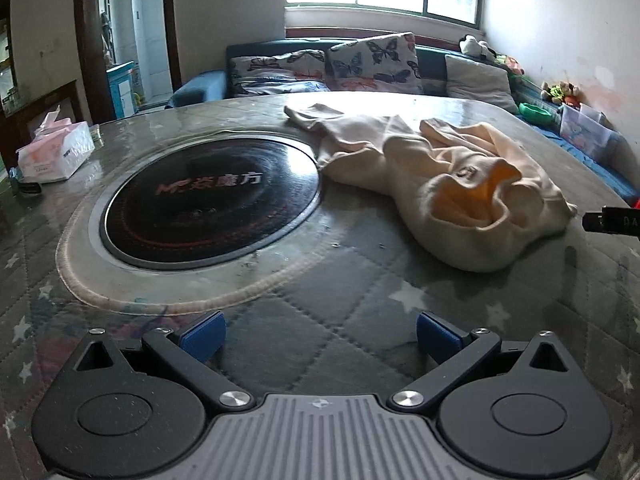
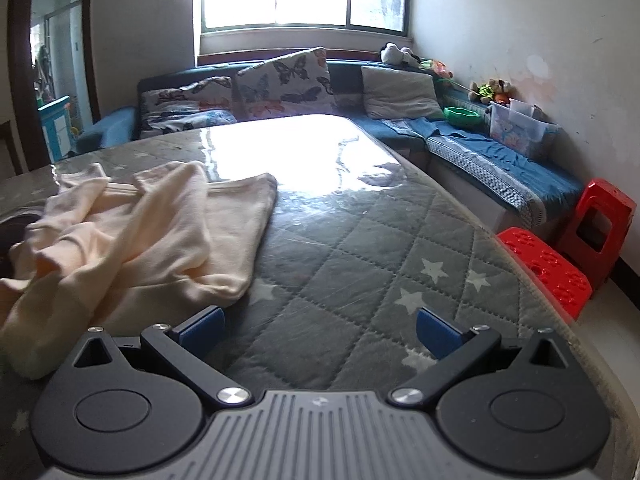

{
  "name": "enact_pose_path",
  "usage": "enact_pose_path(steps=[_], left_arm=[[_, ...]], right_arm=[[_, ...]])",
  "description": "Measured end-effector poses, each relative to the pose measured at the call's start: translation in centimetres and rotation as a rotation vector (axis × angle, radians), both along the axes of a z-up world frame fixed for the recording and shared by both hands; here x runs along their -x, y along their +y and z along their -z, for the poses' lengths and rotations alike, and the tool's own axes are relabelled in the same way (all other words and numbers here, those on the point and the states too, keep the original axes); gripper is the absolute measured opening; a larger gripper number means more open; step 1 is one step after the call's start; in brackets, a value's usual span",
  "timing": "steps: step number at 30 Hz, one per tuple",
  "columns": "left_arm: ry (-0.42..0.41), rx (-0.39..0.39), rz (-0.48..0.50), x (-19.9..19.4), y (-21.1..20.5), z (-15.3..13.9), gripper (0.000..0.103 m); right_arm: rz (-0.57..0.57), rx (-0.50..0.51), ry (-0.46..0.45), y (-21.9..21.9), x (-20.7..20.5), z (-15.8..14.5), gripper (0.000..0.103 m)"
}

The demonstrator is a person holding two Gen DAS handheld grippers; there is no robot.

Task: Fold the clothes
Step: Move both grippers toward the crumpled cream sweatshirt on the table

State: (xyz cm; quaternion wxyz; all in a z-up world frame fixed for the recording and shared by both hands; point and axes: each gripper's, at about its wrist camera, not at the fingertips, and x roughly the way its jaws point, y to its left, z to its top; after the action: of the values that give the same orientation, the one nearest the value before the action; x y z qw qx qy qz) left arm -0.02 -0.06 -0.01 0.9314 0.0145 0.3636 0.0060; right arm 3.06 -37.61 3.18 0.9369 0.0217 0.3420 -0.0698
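A cream garment point(image 1: 436, 172) lies crumpled on the quilted grey table point(image 1: 340, 320), right of the round black hotplate point(image 1: 208, 200). It also shows in the right wrist view point(image 2: 132, 240), at the left. My left gripper point(image 1: 320, 338) is open and empty, low over the table's near side, well short of the garment. My right gripper point(image 2: 320, 332) is open and empty, over bare table point(image 2: 380, 248) just right of the garment's near edge. A dark tip of the right gripper point(image 1: 612, 220) shows at the left wrist view's right edge.
A tissue box point(image 1: 56, 152) sits at the table's far left. A blue sofa with butterfly cushions point(image 2: 284, 80) runs behind and along the right. Two red plastic stools point(image 2: 576, 248) stand by the table's right edge. A clear storage box point(image 2: 520, 128) is on the sofa.
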Motion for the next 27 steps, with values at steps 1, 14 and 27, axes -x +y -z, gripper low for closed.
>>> enact_pose_path(steps=[1, 14, 27], left_arm=[[0.0, -0.005, 0.002, 0.1, -0.3, 0.0, 0.103], [0.026, 0.006, 0.044, 1.3, -2.7, -0.1, 0.103], [0.048, -0.001, 0.037, 1.7, -3.1, -0.1, 0.103]], right_arm=[[0.0, -0.009, 0.001, 0.4, -0.2, -0.1, 0.103], [-0.12, -0.022, -0.047, 6.6, 3.9, -2.7, 0.103], [-0.205, -0.014, -0.068, 8.8, 7.6, -3.3, 0.103]])
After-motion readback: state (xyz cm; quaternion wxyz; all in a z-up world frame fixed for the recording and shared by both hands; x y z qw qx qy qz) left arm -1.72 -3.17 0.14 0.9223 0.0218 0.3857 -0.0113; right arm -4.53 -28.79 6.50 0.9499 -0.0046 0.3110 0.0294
